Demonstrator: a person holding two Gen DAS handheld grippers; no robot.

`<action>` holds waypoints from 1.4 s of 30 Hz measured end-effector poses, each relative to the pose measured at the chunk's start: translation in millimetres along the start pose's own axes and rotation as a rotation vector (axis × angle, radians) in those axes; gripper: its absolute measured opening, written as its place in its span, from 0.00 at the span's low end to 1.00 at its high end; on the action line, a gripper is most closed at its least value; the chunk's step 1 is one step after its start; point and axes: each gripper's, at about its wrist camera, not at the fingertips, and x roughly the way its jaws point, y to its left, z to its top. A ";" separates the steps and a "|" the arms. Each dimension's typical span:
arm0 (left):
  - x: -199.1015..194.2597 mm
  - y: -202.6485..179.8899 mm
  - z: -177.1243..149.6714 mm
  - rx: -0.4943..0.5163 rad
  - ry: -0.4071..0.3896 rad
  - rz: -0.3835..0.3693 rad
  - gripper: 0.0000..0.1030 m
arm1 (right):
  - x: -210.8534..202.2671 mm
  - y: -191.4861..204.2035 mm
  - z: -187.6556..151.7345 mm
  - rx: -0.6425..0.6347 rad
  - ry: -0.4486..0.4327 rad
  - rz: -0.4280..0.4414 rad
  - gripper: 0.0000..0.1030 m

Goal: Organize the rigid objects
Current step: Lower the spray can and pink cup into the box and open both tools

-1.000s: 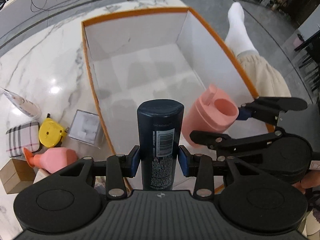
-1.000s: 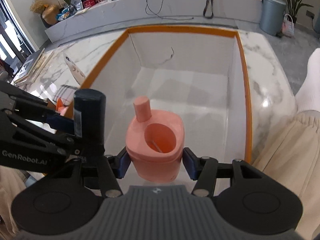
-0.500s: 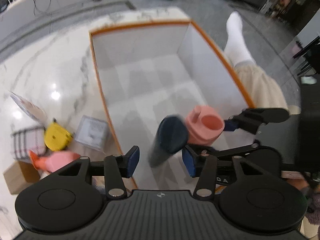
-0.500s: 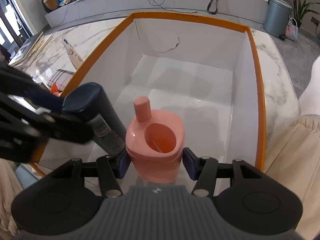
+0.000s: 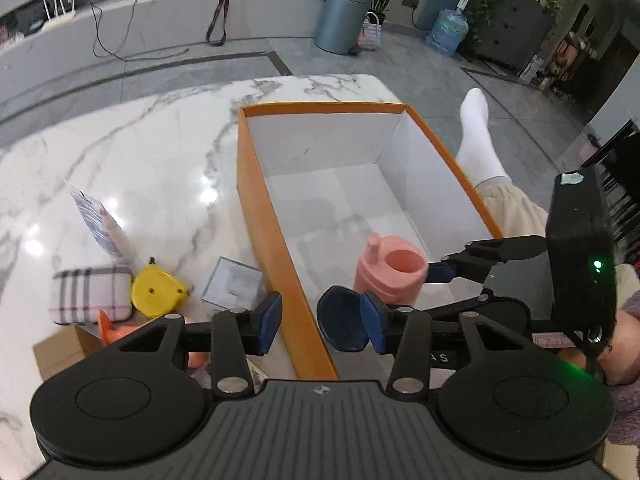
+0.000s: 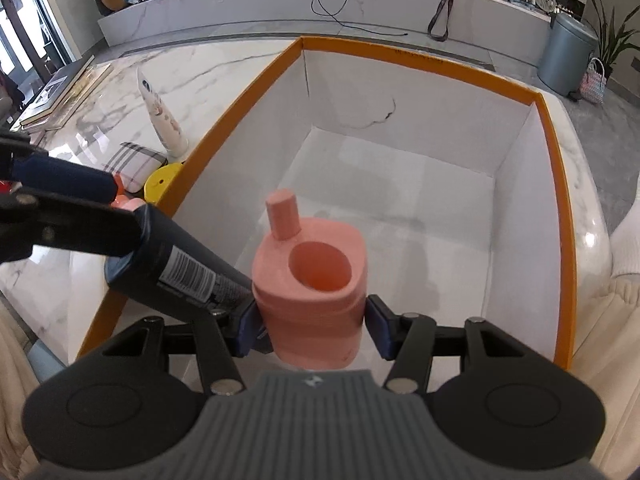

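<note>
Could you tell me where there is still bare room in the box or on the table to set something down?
Most of the orange box's white floor is bare toward its far wall. Its near corner is crowded: the dark blue bottle leans there beside the pink cup. Left of the box, the yellow case and plaid pouch cluster; the marble table beyond is bare.

The far half of the box is left bare, so open room is offered there above the white floor. The near left corner is blocked by a dark spray can leaning against the wall, and the space just beside it is taken up by a pink cup. Outside the box, the worktop is left clear at its far side, while the near strip along the orange wall is crowded by a yellow tape measure, a checked pouch, a clear case and a white tube.
</note>
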 end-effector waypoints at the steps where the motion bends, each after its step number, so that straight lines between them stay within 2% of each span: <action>1: -1.1 1.3 0.8 -0.006 0.009 -0.022 0.42 | 0.2 -2.0 -0.8 0.011 0.007 0.004 0.54; 2: -1.3 0.9 0.8 -0.005 0.017 -0.039 0.35 | 0.6 -3.0 -0.8 0.017 0.012 0.007 0.54; 3: -1.6 -0.9 1.0 0.002 0.028 -0.052 0.31 | 0.9 -3.9 -0.9 0.020 0.016 0.008 0.54; 7: 0.2 -11.7 -2.6 0.039 0.040 -0.066 0.27 | 2.3 -1.7 -0.7 0.007 0.021 -0.002 0.53; 8: 0.5 -13.6 -3.0 0.051 0.038 -0.061 0.23 | 1.8 -0.8 -0.9 0.003 0.018 -0.008 0.53; 12: 10.2 -16.8 8.8 0.062 0.010 -0.037 0.19 | 1.2 -1.7 1.8 -0.012 0.014 -0.030 0.53; 17: 25.8 -20.8 29.9 0.068 -0.026 0.008 0.18 | 4.3 -7.4 4.7 0.014 0.027 -0.004 0.53; 21: 37.2 -23.0 41.7 0.099 -0.048 0.082 0.18 | 8.0 -5.0 5.9 0.004 0.042 -0.002 0.53; 25: 43.5 -22.1 48.0 0.105 -0.051 0.120 0.18 | 15.9 -4.6 7.6 0.008 0.070 -0.025 0.53; 29: 50.0 -23.9 50.0 0.162 -0.066 0.190 0.18 | 26.3 -13.0 12.8 0.063 0.101 -0.038 0.53; 32: 59.6 -29.2 52.3 0.213 -0.047 0.235 0.18 | 30.6 -17.6 15.9 0.095 0.112 -0.033 0.52; 35: 65.1 -30.8 52.8 0.230 -0.034 0.237 0.18 | 31.6 -17.7 18.6 0.103 0.112 -0.035 0.52; 42: 50.6 -13.7 43.1 0.176 -0.047 0.191 0.19 | 35.2 -21.7 21.9 0.119 0.124 -0.039 0.53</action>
